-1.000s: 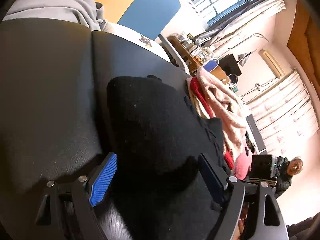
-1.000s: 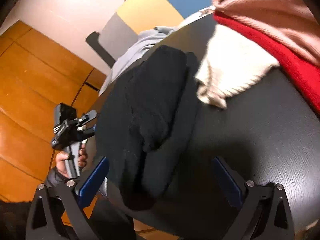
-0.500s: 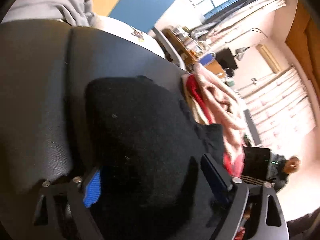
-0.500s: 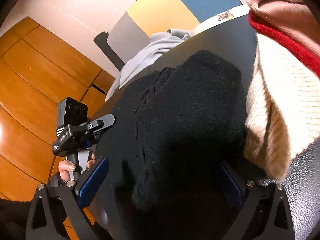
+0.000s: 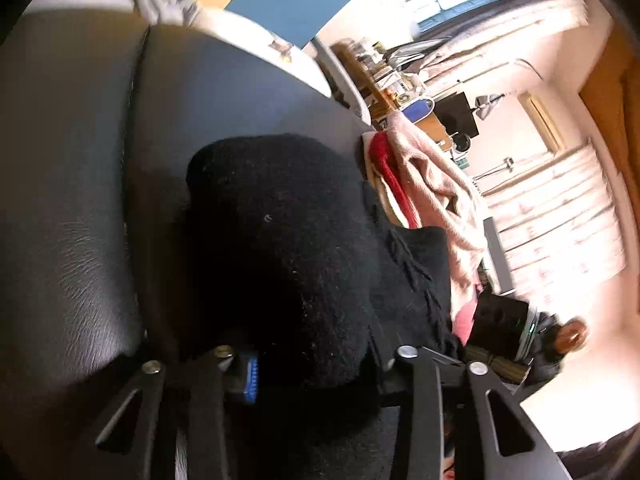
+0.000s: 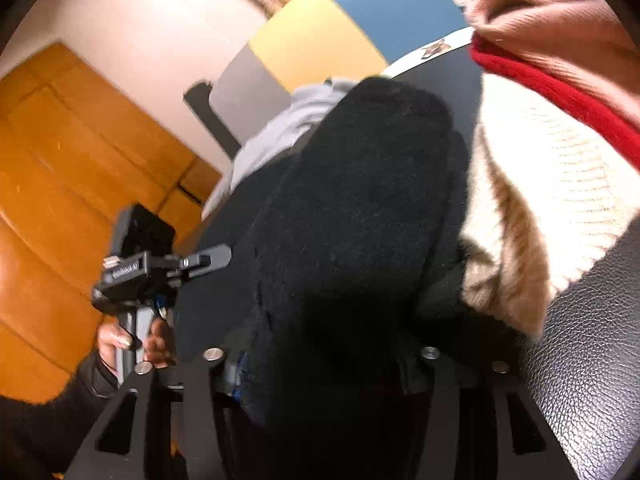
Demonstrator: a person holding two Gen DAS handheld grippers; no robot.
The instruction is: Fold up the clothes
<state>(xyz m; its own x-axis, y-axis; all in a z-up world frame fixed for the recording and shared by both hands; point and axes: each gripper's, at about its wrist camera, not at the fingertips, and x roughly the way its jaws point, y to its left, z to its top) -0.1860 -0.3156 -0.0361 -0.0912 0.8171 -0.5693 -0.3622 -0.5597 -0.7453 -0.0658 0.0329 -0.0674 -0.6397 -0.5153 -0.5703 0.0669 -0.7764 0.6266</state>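
A black knit garment [image 5: 288,240] lies folded on the dark leather surface [image 5: 72,216]. My left gripper [image 5: 316,364] is shut on its near edge; the fabric bulges over the jaws and hides most of the blue pads [image 5: 250,376]. In the right wrist view the same black garment [image 6: 352,224] fills the middle. My right gripper [image 6: 324,364] is shut on its other end, its fingers buried in the cloth. The left gripper's body [image 6: 140,268] and the hand on it show at the left of the right wrist view.
A pile of clothes lies beside the black garment: cream knit [image 6: 552,208], red [image 6: 560,92] and pink [image 5: 436,184]. A grey garment [image 6: 280,128] lies at the far end of the surface. A desk [image 5: 400,92] and window stand beyond.
Both grippers moved forward onto the black garment and closed on it. One second ago both were open with the garment lying between the jaws.
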